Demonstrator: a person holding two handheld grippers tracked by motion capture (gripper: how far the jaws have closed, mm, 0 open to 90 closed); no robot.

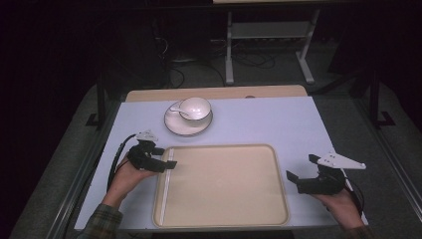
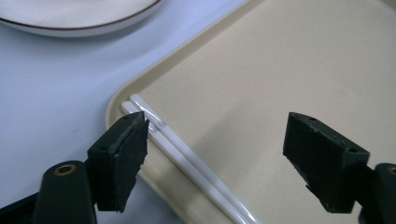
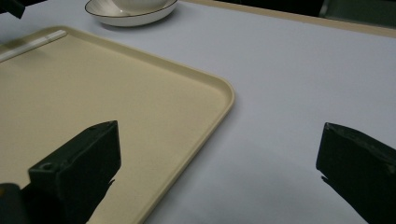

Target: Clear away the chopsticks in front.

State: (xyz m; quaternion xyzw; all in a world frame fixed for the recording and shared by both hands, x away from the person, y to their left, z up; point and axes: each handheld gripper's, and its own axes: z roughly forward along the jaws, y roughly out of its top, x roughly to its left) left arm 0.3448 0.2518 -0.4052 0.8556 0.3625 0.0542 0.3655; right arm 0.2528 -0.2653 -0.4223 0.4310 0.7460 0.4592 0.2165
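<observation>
A beige tray [image 1: 224, 184] lies on the pale blue table near its front edge. A pair of white chopsticks [image 1: 165, 189] rests along the tray's left rim, shown up close in the left gripper view [image 2: 187, 154]. My left gripper [image 1: 168, 157] hovers over the chopsticks' far end, open [image 2: 217, 140], with nothing pressed between its pads. One black pad [image 2: 121, 158] hangs just beside the chopsticks. My right gripper [image 1: 302, 167] stands open [image 3: 219, 158] just off the tray's right rim [image 3: 224, 93], over bare table.
A white saucer [image 1: 188, 124] holding a white bowl [image 1: 195, 108] and a spoon [image 1: 178, 110] sits behind the tray, left of centre. A wooden strip [image 1: 268, 92] runs along the table's far edge. Dark floor and a table frame lie beyond.
</observation>
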